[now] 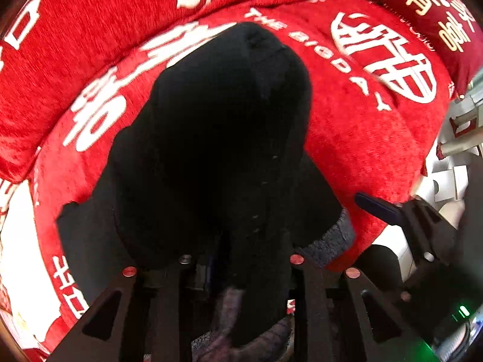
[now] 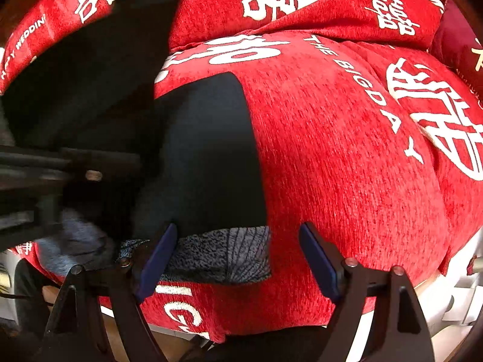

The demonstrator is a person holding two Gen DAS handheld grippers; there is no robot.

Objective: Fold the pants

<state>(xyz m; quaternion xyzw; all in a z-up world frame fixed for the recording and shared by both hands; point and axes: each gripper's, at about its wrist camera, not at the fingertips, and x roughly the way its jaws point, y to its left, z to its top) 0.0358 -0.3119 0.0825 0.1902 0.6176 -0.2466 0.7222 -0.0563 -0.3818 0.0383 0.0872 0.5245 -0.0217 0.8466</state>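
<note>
A: Where are the pants?

B: The black pants [image 1: 223,138] lie on a red sofa cover [image 1: 356,138] printed with white characters. In the left wrist view one part is lifted and hangs in a dark bunch right in front of the camera, with the grey fuzzy lining [image 1: 329,241] showing at its lower edge.

A: And the left tongs?

B: The left tongs [image 1: 238,274] are pressed together on the pants; the cloth runs down between the two arms and hides the tips.

A: The right tongs?

B: The right tongs [image 2: 238,259] are spread wide, blue pads [image 2: 317,259] apart, holding nothing. They sit low over the flat part of the pants [image 2: 211,150], at the grey waistband [image 2: 223,256]. One pad is at the cloth's edge; the other is over bare red cover [image 2: 347,166].

A: Anything else?

B: A dark red cushion [image 1: 434,15] with gold characters sits at the far right.
</note>
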